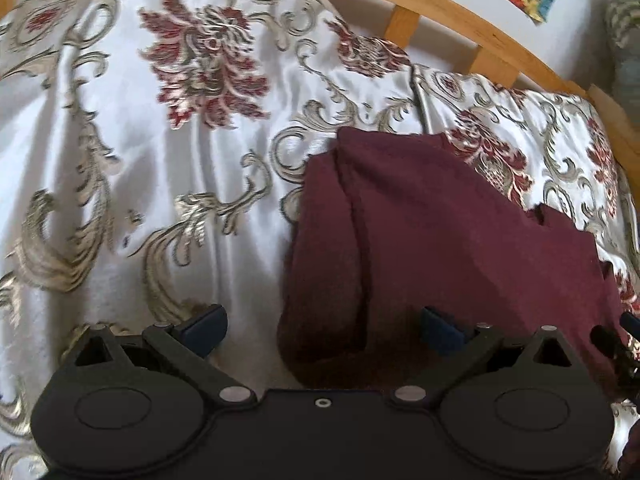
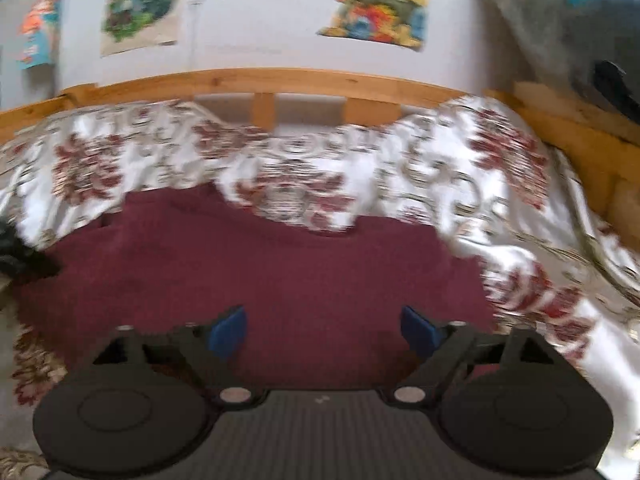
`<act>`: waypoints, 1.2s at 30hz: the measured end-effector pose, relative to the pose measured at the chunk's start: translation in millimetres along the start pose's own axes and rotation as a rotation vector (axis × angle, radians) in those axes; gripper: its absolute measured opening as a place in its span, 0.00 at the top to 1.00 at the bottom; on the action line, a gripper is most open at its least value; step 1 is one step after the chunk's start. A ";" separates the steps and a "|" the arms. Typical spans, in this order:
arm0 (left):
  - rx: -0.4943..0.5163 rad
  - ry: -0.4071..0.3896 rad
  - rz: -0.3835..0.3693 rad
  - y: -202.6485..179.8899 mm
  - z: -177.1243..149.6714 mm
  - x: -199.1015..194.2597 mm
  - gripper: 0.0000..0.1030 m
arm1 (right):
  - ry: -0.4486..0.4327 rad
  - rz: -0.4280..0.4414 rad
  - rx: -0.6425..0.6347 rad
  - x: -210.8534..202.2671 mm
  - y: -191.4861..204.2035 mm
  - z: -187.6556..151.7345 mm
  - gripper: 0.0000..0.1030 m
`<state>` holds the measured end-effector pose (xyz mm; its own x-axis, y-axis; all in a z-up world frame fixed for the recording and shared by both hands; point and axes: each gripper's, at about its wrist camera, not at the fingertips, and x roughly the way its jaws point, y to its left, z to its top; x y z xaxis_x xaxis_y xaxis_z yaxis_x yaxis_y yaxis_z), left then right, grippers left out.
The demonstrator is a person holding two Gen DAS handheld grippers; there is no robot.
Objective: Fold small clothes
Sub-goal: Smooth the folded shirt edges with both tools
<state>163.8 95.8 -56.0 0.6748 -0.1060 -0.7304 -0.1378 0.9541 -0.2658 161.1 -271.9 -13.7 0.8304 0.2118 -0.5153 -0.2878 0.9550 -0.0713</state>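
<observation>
the maroon garment (image 1: 440, 240) lies partly folded on the floral bedspread (image 1: 120, 160), near the wooden bed rail (image 1: 440, 4). the left gripper (image 1: 322, 326) and the right gripper (image 2: 324, 330) both hang over it with jaws apart, holding nothing. the view is blurred, so i only judge that a fold is finished and the next move needs a grip on its near edge.

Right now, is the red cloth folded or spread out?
Folded at least partly: the maroon cloth shows layered edges along its left side, lying on the bedspread.

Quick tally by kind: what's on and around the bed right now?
Maroon garment: 1
Floral bedspread: 1
Wooden bed frame: 1
Wall pictures: 3
Grippers, left and right, jaws open: 2
Total: 8
</observation>
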 end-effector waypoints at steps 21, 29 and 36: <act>0.049 0.016 0.036 -6.7 -4.4 14.8 0.01 | 0.028 -0.024 -0.150 14.3 47.9 -24.8 0.00; 0.058 0.014 0.033 -6.4 -4.2 15.7 0.01 | 0.032 -0.019 -0.141 15.0 46.7 -25.0 0.00; 0.062 0.014 0.037 -6.8 -4.1 16.1 0.01 | 0.030 -0.020 -0.142 14.2 46.5 -24.2 0.00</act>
<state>172.6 86.4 -68.5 0.6599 -0.0738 -0.7477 -0.1172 0.9729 -0.1995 147.9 -229.5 -45.0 0.8226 0.1852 -0.5377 -0.3381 0.9195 -0.2007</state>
